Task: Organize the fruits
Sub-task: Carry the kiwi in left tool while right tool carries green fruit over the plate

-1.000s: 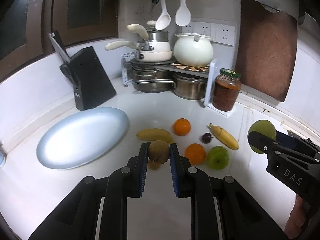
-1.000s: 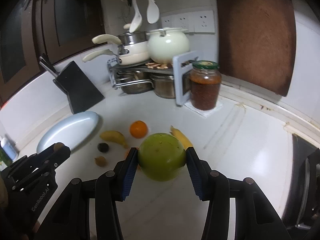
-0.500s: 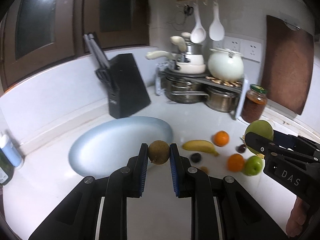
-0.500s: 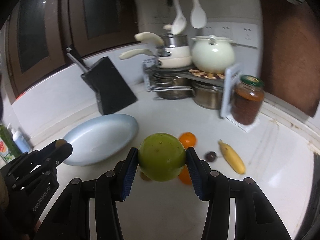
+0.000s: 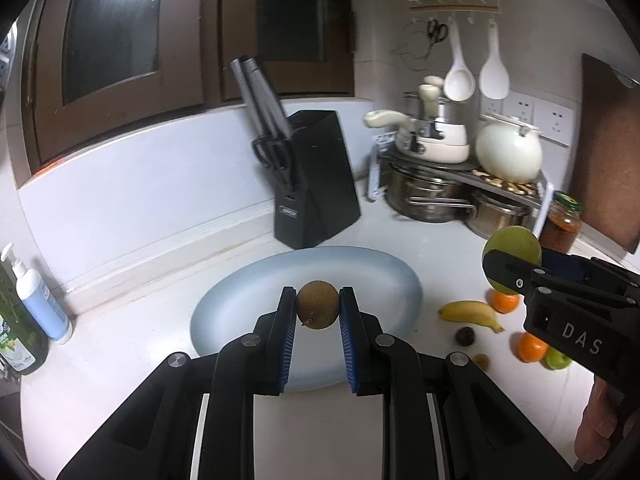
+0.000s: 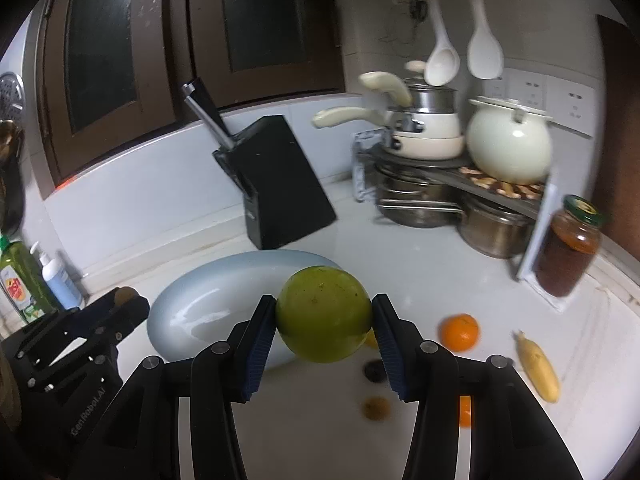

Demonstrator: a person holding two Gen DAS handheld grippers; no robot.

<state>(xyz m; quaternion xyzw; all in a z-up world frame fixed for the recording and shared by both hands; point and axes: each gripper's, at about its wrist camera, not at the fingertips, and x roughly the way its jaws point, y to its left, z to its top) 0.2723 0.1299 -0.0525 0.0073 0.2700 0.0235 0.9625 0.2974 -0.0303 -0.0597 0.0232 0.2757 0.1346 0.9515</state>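
My left gripper [image 5: 317, 308] is shut on a small brown kiwi [image 5: 317, 310], held above the near part of the pale blue oval plate [image 5: 248, 304]. My right gripper [image 6: 324, 316] is shut on a large green apple [image 6: 323, 314], carried over the plate's [image 6: 200, 300] right end; the same apple [image 5: 512, 246] shows at the right of the left wrist view. On the white counter lie a banana [image 5: 470, 313], two oranges [image 5: 530, 346], a second green apple [image 5: 558, 358], a dark plum [image 5: 465, 336] and another small kiwi [image 5: 481, 361].
A black knife block [image 5: 316, 196] stands behind the plate. A rack with steel pots [image 5: 432, 196] and a cream pot [image 5: 508, 152] fills the corner, with a brown jar [image 6: 570, 252] beside it. Soap bottles [image 5: 38, 292] stand at the far left. A second banana [image 6: 538, 366] lies at right.
Both grippers have swung left with their fruit, from over the loose fruit to above the blue plate. The plate now sits centred under the left gripper.
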